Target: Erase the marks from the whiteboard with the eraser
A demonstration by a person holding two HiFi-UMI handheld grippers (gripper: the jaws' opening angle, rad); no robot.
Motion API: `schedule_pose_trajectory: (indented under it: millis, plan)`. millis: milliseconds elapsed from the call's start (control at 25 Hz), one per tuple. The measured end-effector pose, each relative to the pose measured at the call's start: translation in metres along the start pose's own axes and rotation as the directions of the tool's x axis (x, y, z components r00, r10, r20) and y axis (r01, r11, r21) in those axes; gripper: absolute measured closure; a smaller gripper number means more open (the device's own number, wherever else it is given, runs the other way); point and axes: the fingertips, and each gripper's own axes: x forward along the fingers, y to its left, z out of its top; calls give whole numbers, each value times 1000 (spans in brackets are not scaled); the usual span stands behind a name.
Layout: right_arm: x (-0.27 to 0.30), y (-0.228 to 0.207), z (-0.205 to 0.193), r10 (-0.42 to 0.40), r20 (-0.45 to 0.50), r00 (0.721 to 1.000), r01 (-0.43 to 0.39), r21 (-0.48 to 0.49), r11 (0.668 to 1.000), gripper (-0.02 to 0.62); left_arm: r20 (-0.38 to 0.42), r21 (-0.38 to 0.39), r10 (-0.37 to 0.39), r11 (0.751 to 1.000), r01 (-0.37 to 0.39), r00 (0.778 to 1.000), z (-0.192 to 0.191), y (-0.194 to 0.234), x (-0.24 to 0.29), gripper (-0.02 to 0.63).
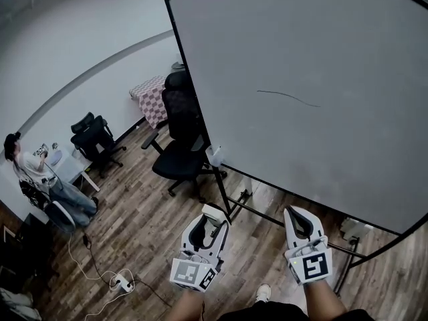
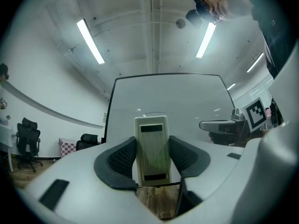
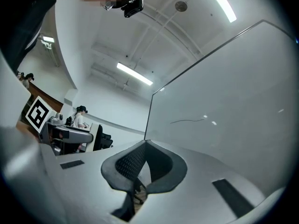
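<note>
Here, the pale rectangular plastic eraser is being gripped upright by the left gripper, aimed at 12 o'clock toward the large white whiteboard, likely for wiping its 1 thin dark line. The right gripper, at 3 o'clock, is being held clenched and empty. The eraser's wiping face is being hidden.

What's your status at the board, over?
Left gripper shut on eraser, right gripper shut, empty. Both low, short of the whiteboard. One thin line on it, unwiped. Nothing in the way; office chair stands by its left edge.
</note>
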Motion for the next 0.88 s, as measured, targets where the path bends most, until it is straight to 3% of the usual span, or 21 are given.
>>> schedule_pose_trajectory:
  millis: [480, 880]
  plan:
    - [56, -67, -5, 4, -14, 1000, -5, -25, 1000, 577, 33, 1, -42, 999, 42, 999, 20, 4, 126, 366]
    - [127, -91, -18, -50, -54, 997, 47, -52, 998, 577, -3, -30, -81, 996, 81, 997, 27, 53, 240, 367]
